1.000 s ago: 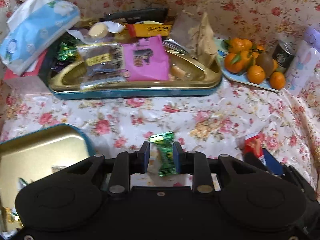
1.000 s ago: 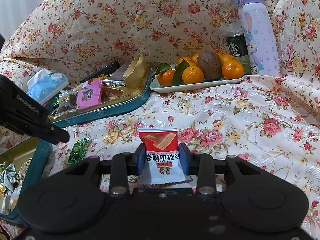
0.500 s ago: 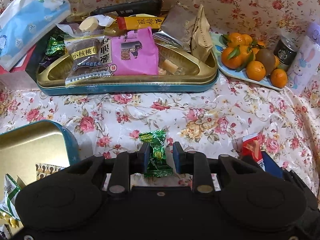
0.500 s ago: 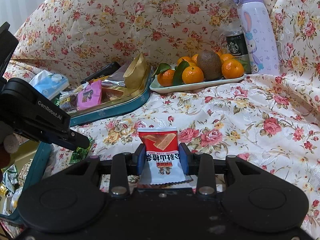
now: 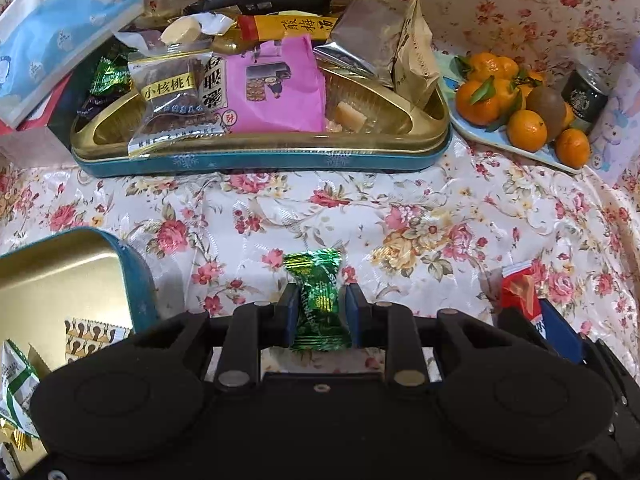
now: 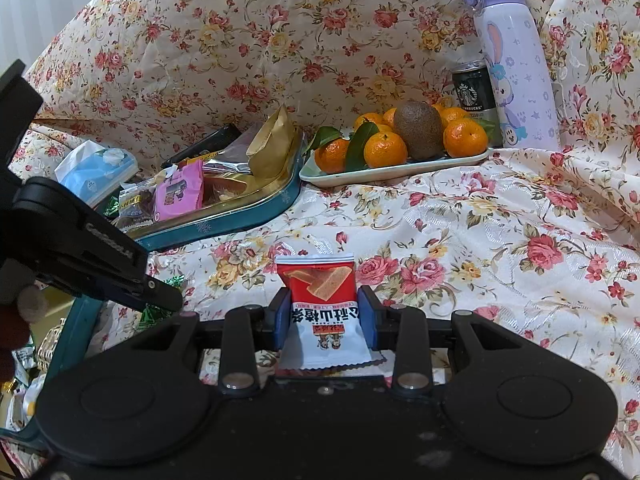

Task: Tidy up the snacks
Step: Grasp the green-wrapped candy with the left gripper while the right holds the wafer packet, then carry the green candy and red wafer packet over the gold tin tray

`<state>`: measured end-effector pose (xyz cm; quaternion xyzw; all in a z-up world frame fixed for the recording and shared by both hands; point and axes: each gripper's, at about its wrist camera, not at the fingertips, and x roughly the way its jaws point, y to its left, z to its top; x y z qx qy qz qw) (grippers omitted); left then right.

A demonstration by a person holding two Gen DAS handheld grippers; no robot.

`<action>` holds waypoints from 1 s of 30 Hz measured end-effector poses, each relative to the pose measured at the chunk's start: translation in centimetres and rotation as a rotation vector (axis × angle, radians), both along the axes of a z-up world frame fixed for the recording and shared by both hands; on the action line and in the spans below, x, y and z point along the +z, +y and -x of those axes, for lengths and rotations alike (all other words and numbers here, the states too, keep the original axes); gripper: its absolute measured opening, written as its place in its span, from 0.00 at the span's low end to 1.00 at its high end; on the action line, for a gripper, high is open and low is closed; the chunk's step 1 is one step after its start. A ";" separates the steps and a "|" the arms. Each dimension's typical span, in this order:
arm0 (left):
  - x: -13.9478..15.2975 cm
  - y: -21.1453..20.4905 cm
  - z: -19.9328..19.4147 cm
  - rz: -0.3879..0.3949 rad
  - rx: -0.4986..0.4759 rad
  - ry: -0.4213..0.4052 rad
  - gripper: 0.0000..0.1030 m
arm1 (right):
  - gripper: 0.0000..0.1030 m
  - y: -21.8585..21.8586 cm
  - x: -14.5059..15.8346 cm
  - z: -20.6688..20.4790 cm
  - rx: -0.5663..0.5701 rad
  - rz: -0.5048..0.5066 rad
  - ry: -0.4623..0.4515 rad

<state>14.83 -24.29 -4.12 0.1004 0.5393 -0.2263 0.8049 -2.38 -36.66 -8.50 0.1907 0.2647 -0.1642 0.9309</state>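
Note:
My left gripper (image 5: pixel 318 312) is shut on a green foil candy (image 5: pixel 318 300), held above the floral cloth. My right gripper (image 6: pixel 325 320) is shut on a red and white snack packet (image 6: pixel 320 304); the packet also shows in the left wrist view (image 5: pixel 520 292). A gold tin with a teal rim (image 5: pixel 260 156) at the back holds a pink packet (image 5: pixel 276 88), a walnut snack bag (image 5: pixel 172 108) and several other snacks. A second gold tin (image 5: pixel 60 276) at the near left holds a few wrapped snacks. The left gripper appears in the right wrist view (image 6: pixel 168 300).
A plate of tangerines and a kiwi (image 6: pixel 400 140) stands at the back right, with a Starbucks can (image 6: pixel 472 92) and a purple bottle (image 6: pixel 516 68) behind it. A blue tissue pack (image 5: pixel 56 32) lies at the back left. Floral cloth (image 6: pixel 500 240) covers the surface and backdrop.
My left gripper has lifted and pulled back with the green candy, and both tins now show more fully. The right gripper has stayed still with its packet.

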 end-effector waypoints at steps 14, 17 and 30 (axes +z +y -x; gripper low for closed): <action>1.7 2.1 3.0 0.039 0.027 -0.015 0.23 | 0.36 1.8 0.3 -1.0 0.013 0.135 0.079; 2.5 3.1 4.4 0.059 0.025 -0.018 0.23 | 0.38 3.1 0.3 -1.6 0.024 0.225 0.133; 4.3 7.9 10.8 0.041 0.033 -0.095 0.23 | 0.35 5.5 2.4 3.9 0.003 0.156 0.104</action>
